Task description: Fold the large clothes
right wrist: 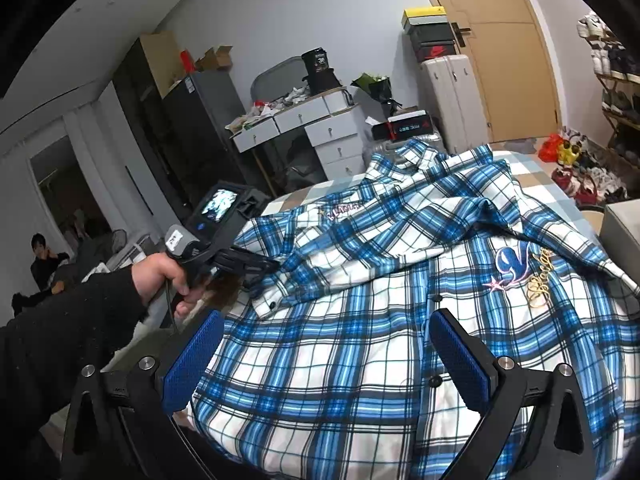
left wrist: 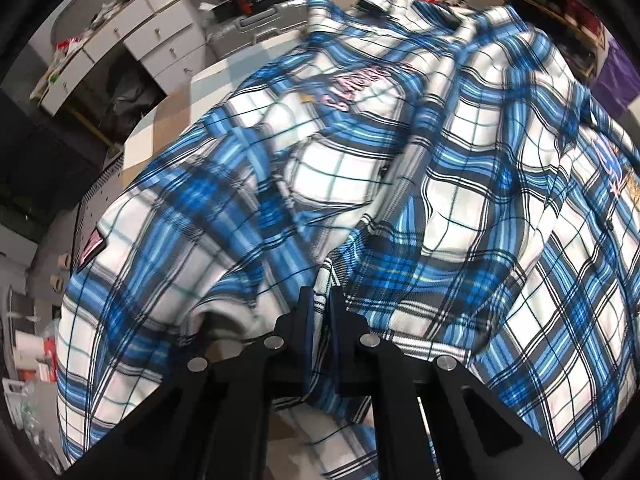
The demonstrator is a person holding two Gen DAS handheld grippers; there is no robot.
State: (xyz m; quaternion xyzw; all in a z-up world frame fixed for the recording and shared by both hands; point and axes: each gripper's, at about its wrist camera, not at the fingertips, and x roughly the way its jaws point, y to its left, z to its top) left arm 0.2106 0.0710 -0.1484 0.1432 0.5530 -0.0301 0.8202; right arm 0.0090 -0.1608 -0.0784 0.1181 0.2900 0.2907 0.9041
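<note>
Shirt (right wrist: 360, 280): large, blue-and-white plaid, spread rumpled over a bed (right wrist: 532, 172) with a checked blue, white and tan cover. The collar end lies at the far side, the hem at the near side. A blue emblem with gold script (right wrist: 520, 268) is seen on the right chest panel; pink lettering (left wrist: 356, 88) is seen on the left panel. A sleeve with a buttoned cuff (right wrist: 272, 300) is laid across the left front.

Left hand-held gripper (left wrist: 320, 312): its fingers are drawn together and clamped on a fold of shirt fabric at the left side of the garment; cloth is bunched between the blue pads (left wrist: 308, 320). In the right wrist view the same tool (right wrist: 224, 256) is seen gripped by the person's left hand (right wrist: 168, 276), a dark sleeve covering the arm, with a small lit screen on its rear.

Right hand-held gripper (right wrist: 324, 344): fingers set wide apart, blue pads (right wrist: 196, 356) facing each other, held over the near part of the shirt; whether the fabric is touched cannot be told.

Surroundings, far side: a white drawer unit (right wrist: 320, 128) with clutter on top, a pale suitcase (right wrist: 452, 100) with stacked shoe boxes (right wrist: 430, 32) above it, a tan door (right wrist: 500, 40), a dark cabinet (right wrist: 188, 128). Shoe racks (right wrist: 616, 92) stand at the right. A seated person (right wrist: 44, 260) is seen at the far left.
</note>
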